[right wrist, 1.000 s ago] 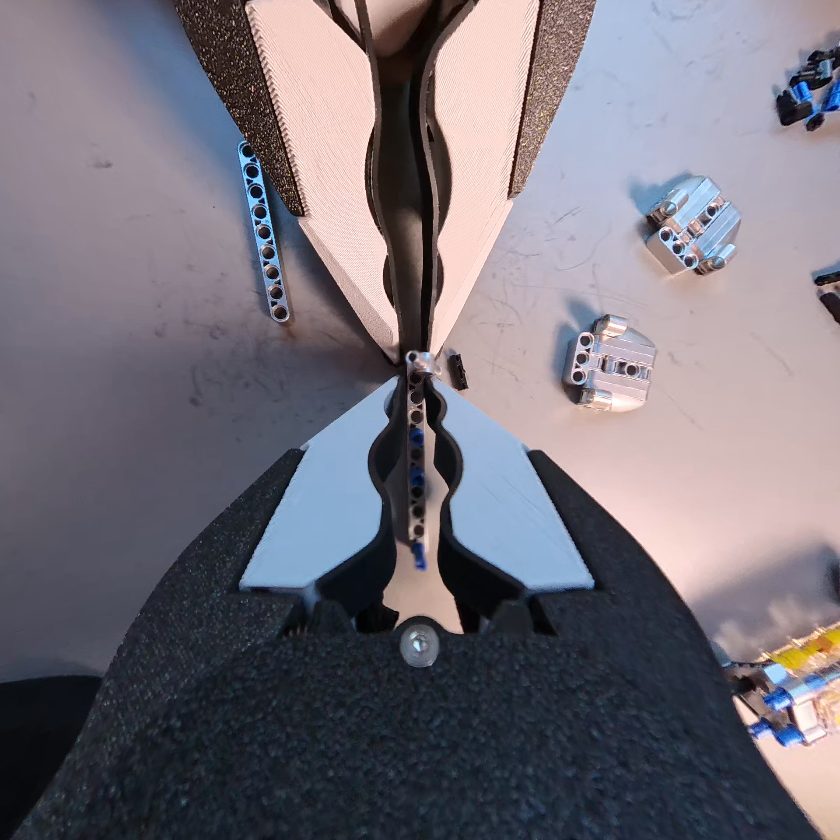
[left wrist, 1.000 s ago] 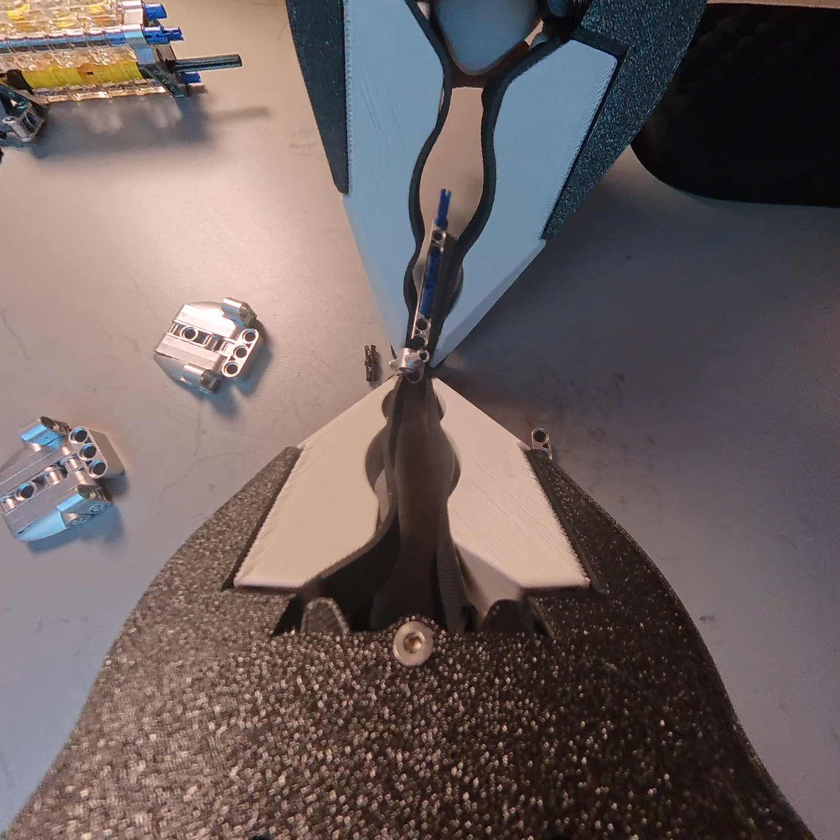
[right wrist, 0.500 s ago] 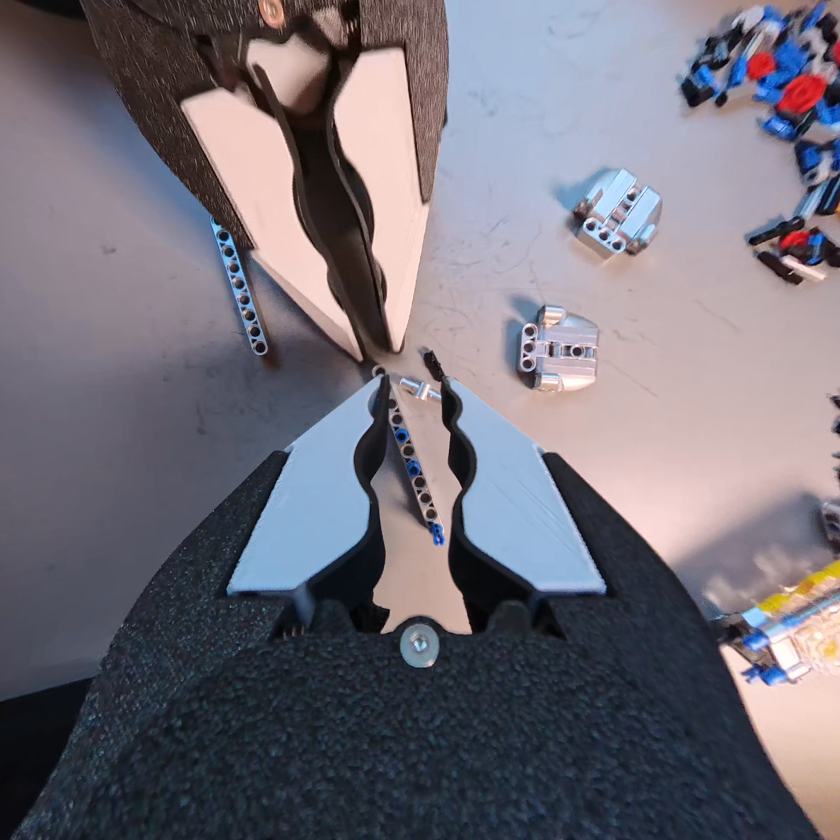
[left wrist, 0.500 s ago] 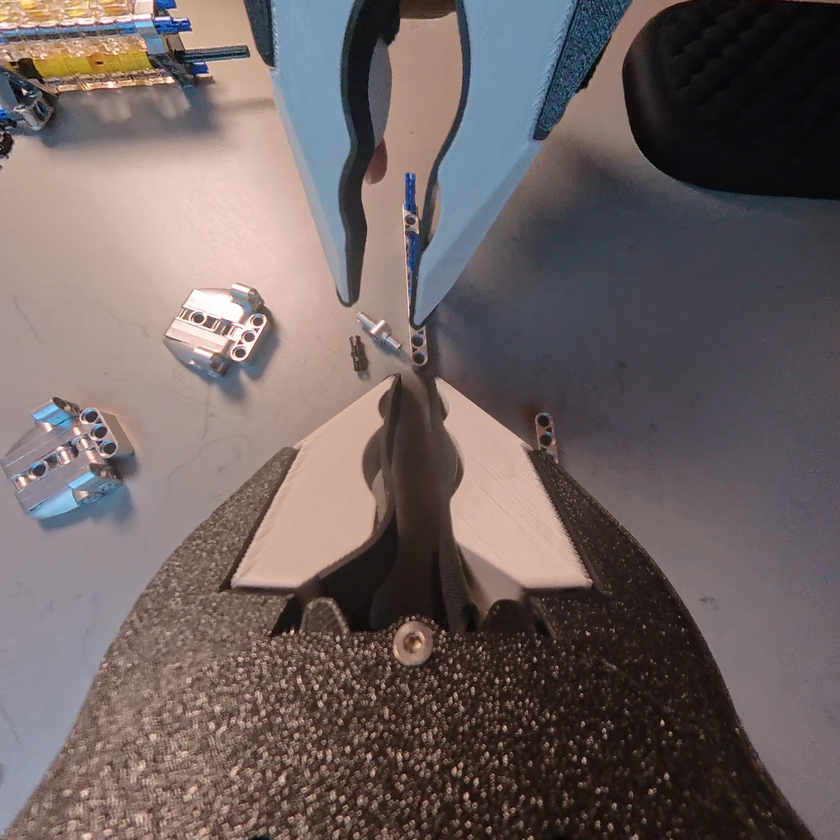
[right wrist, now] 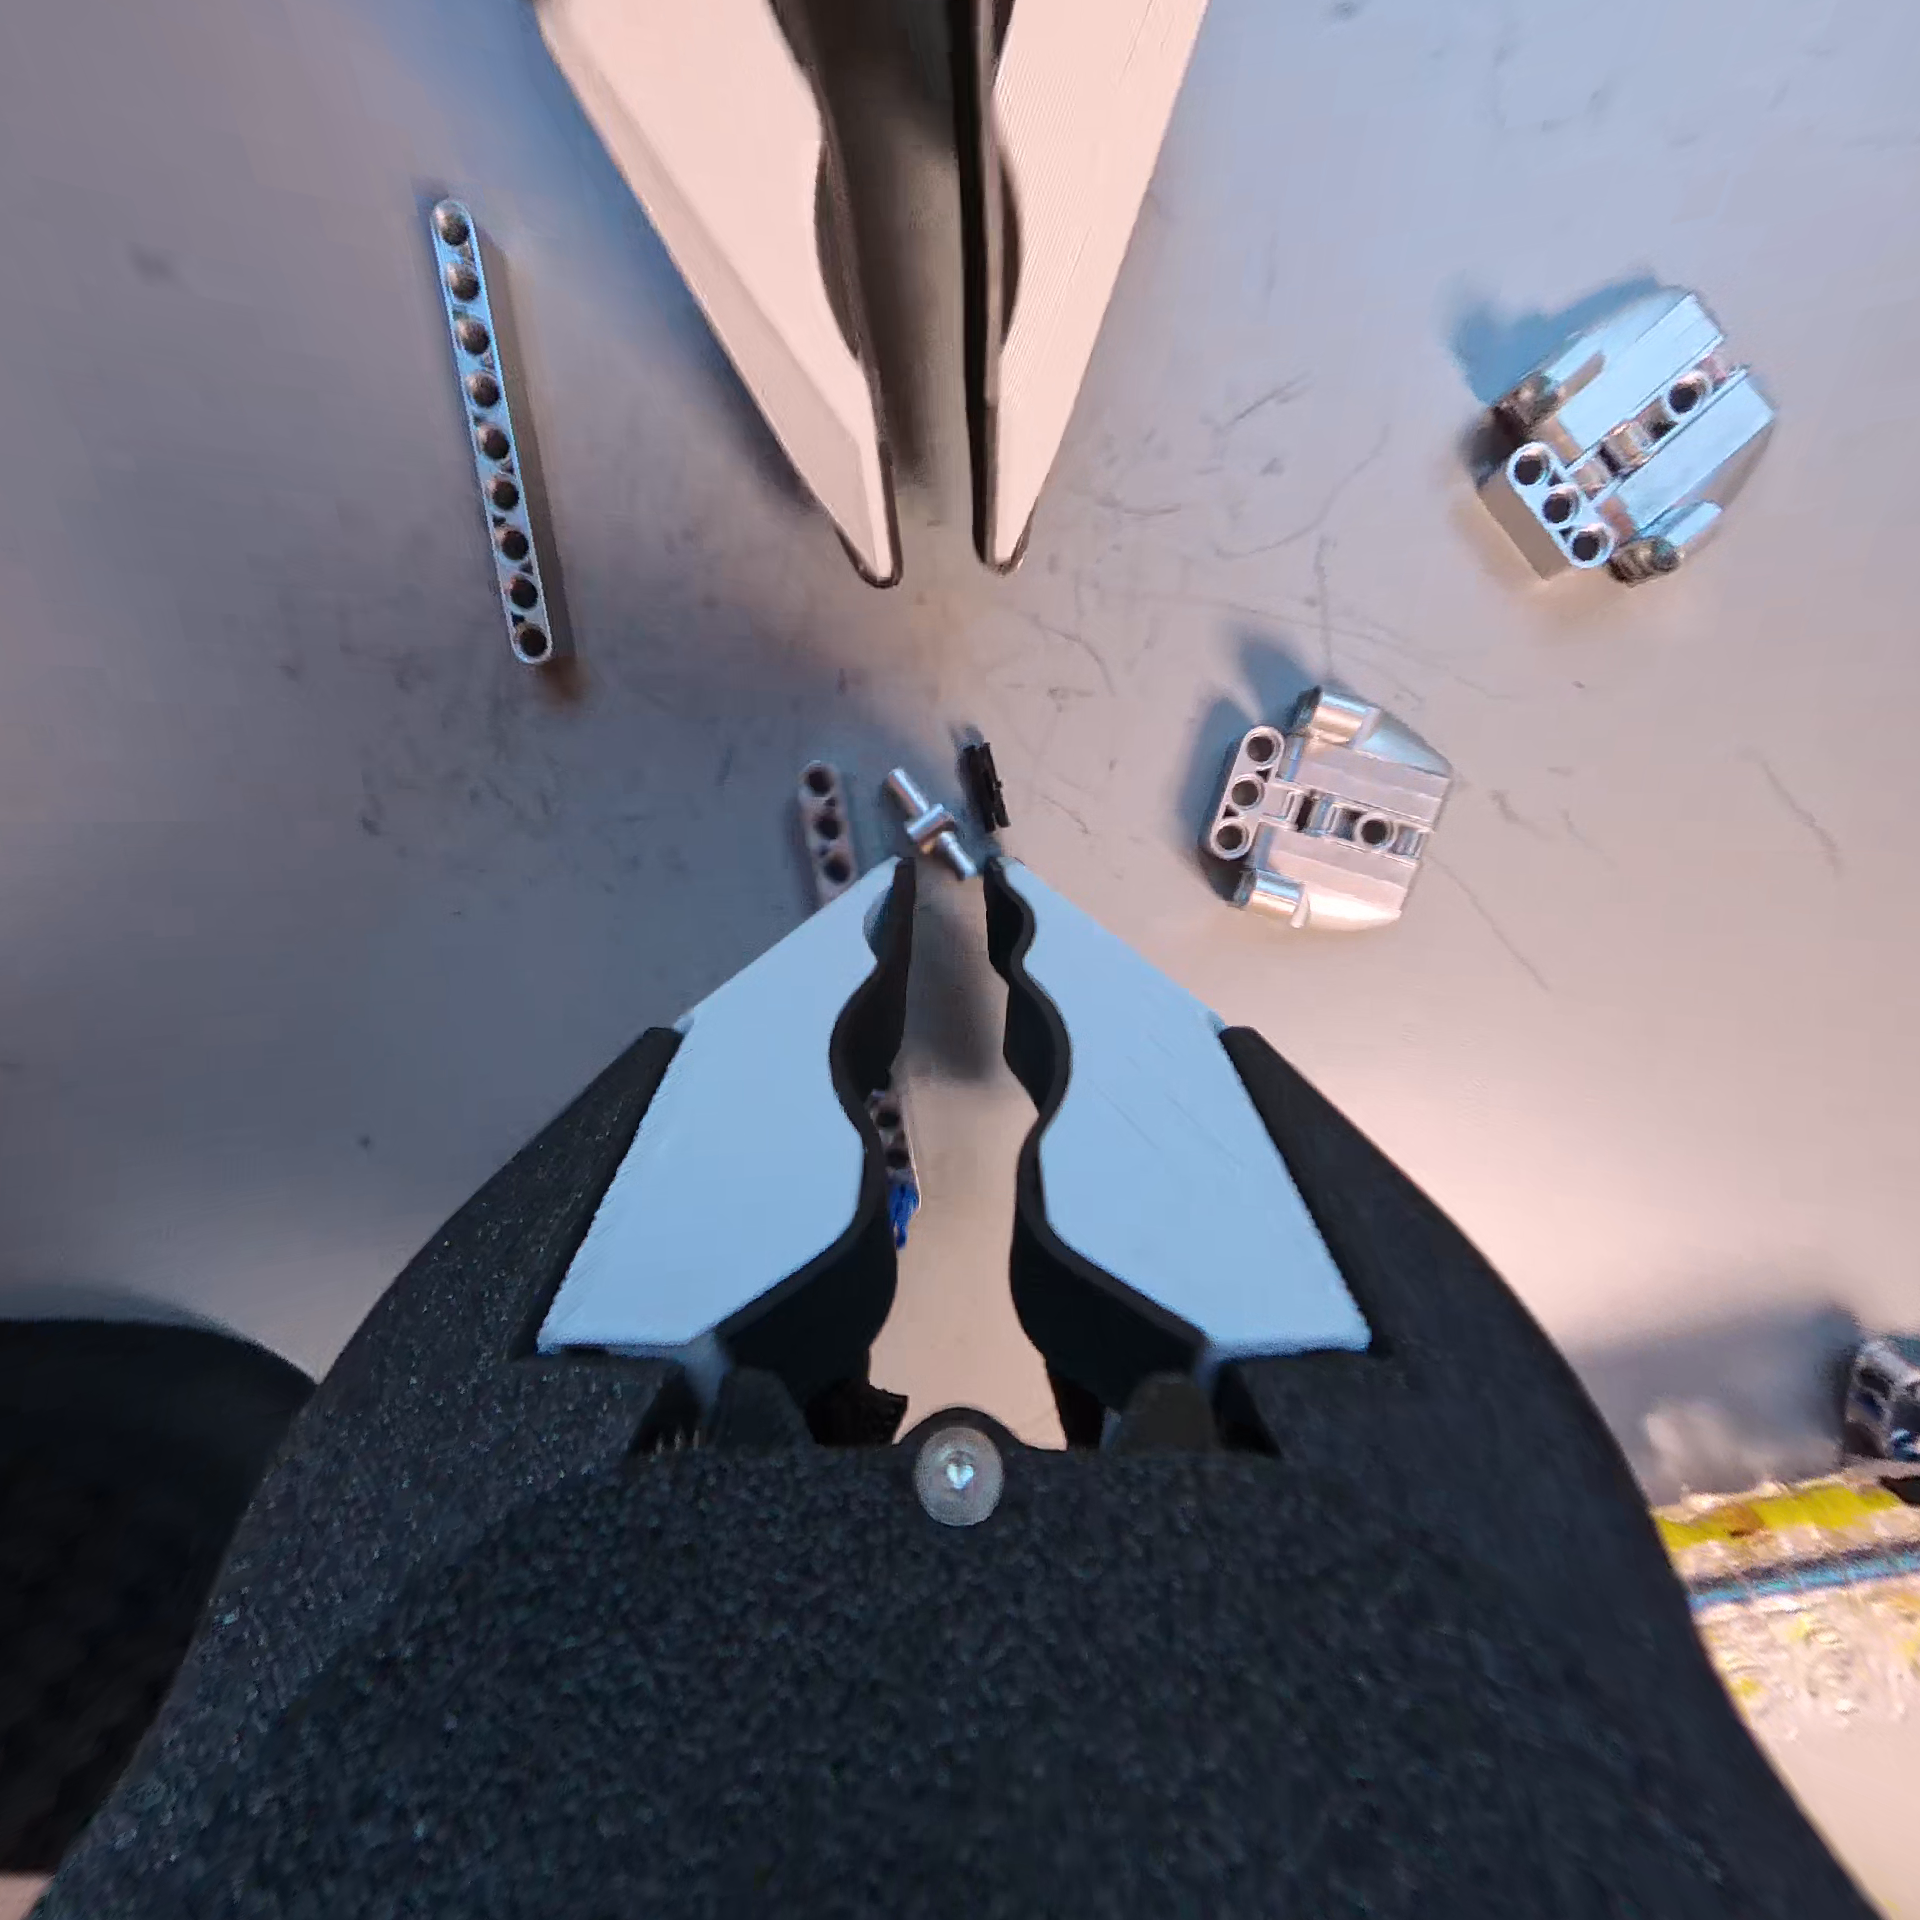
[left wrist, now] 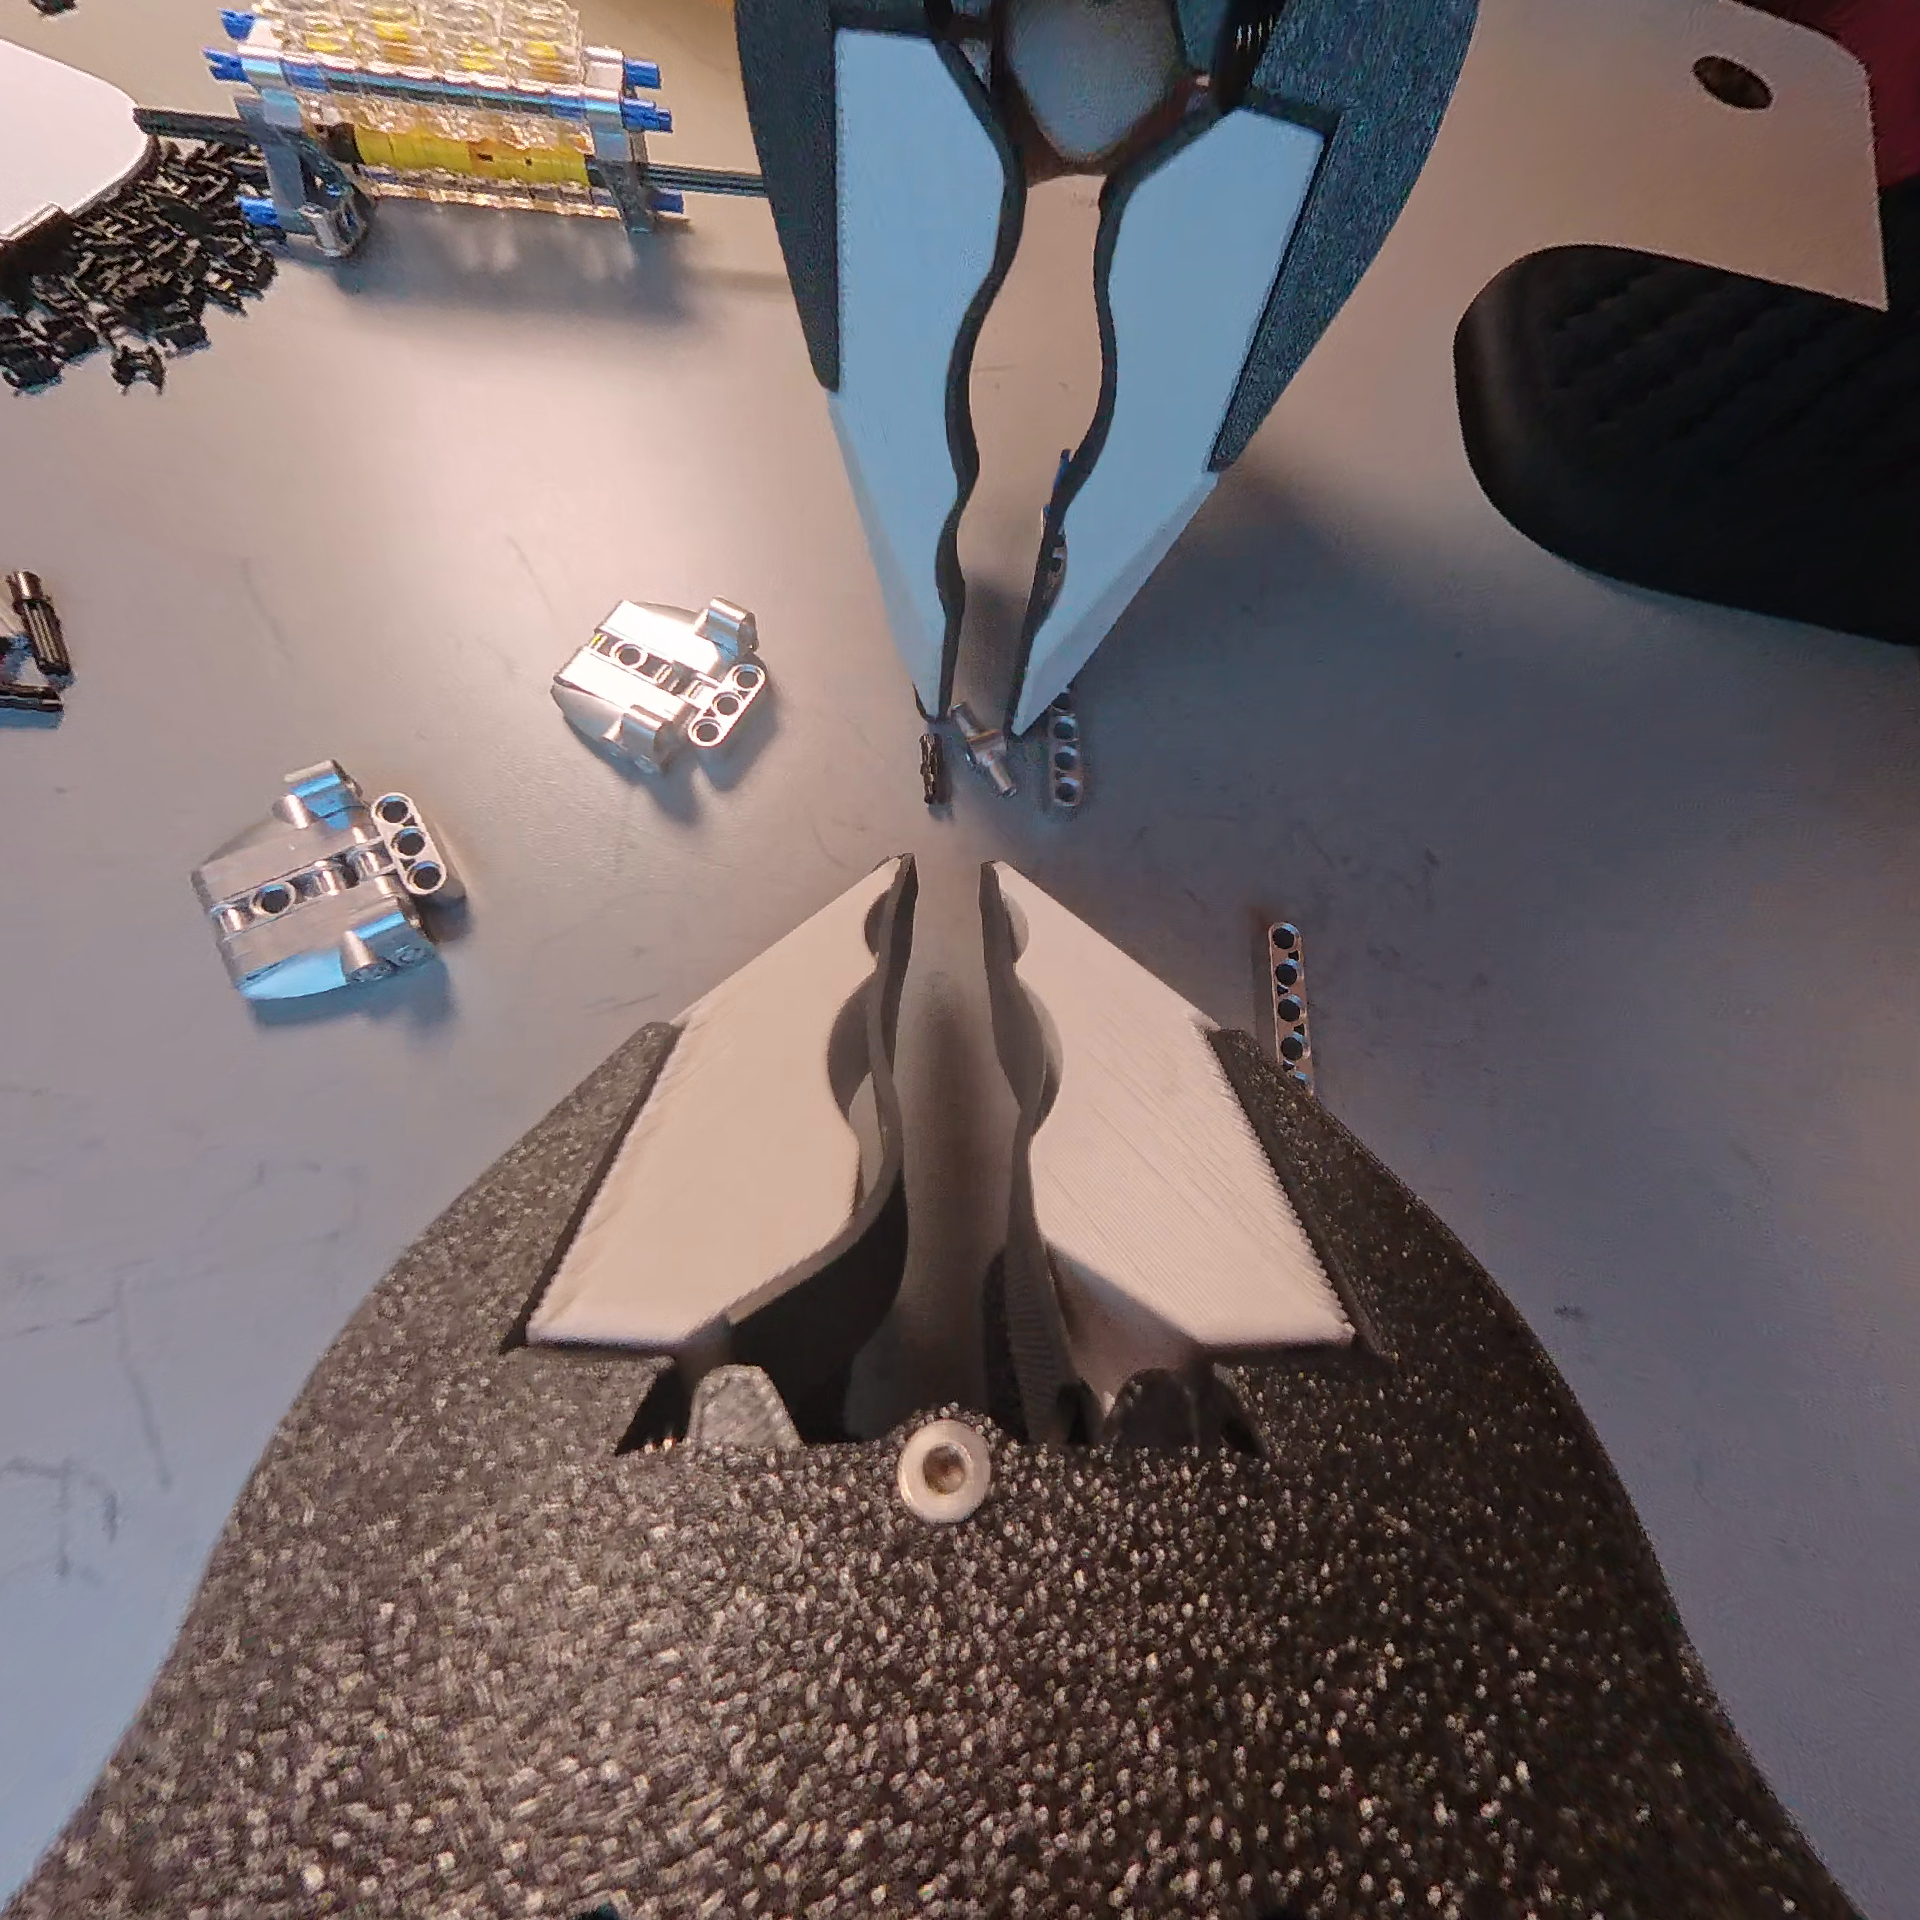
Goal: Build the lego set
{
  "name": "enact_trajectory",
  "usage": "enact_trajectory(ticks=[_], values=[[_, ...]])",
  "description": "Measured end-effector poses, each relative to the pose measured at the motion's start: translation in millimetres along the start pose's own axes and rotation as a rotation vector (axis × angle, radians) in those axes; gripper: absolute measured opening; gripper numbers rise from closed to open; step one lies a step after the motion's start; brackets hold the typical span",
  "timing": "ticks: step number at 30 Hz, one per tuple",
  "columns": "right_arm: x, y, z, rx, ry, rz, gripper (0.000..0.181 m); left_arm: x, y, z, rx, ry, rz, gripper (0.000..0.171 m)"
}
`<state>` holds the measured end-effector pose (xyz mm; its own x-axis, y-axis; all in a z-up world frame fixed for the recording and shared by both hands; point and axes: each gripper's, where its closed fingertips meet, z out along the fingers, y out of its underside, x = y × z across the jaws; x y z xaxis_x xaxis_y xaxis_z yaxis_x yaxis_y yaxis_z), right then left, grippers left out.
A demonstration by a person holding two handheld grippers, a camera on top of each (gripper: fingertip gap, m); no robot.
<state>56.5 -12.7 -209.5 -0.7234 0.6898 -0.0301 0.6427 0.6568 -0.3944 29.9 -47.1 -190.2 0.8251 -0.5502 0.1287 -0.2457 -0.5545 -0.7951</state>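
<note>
A small silver pin (left wrist: 982, 750) lies on the grey table between the two grippers, with a short black pin (left wrist: 935, 769) just left of it. A silver holed beam (left wrist: 1065, 758) carrying blue pins lies on the table, partly under one finger of my right gripper (left wrist: 982, 722). My right gripper (right wrist: 948, 871) is open and empty, its tips right at the silver pin (right wrist: 928, 826); the beam (right wrist: 828, 831) and black pin (right wrist: 985, 784) flank it. My left gripper (left wrist: 948, 868) is slightly open and empty, a short way back from the pins. It also shows in the right wrist view (right wrist: 940, 569).
Two silver curved panels (left wrist: 665, 701) (left wrist: 322, 894) lie to the left. A second silver beam (left wrist: 1288, 1008) lies beside my left gripper. A clear-and-yellow brick assembly (left wrist: 447, 135) and a pile of black pins (left wrist: 125, 270) are at the back left. A black cushion (left wrist: 1704, 436) is at the right. Tip to tip, the grippers are about 5 centimetres apart.
Both grippers were shut, the right on the beam and the left at the pin on its end. The right opened, beam and pin now lie on the table, and the left opened and drew back.
</note>
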Motion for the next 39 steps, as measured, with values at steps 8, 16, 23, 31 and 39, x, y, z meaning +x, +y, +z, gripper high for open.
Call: enact_trajectory(ticks=[8,16,23,31,39], values=[[-2.3,-2.0,0.6,0.024,0.022,-0.049,0.003,3.7,0.6,1.2,-0.005,0.021,-0.004,0.011],[-18.1,-14.9,-14.1,0.029,0.068,-0.111,0.003,19.3,-5.0,4.5,0.014,0.040,0.093,0.014],[-32.2,-31.9,-21.8,0.064,0.082,-0.129,0.003,33.7,-5.0,9.2,-0.001,0.043,0.197,0.002],[-35.7,-58.5,-57.4,0.427,0.132,0.005,0.005,42.8,-33.3,-5.4,0.181,0.124,0.146,0.001],[-46.1,-56.9,-57.3,0.485,0.126,0.038,0.007,55.4,-41.5,-7.3,0.238,0.175,0.162,0.001]])
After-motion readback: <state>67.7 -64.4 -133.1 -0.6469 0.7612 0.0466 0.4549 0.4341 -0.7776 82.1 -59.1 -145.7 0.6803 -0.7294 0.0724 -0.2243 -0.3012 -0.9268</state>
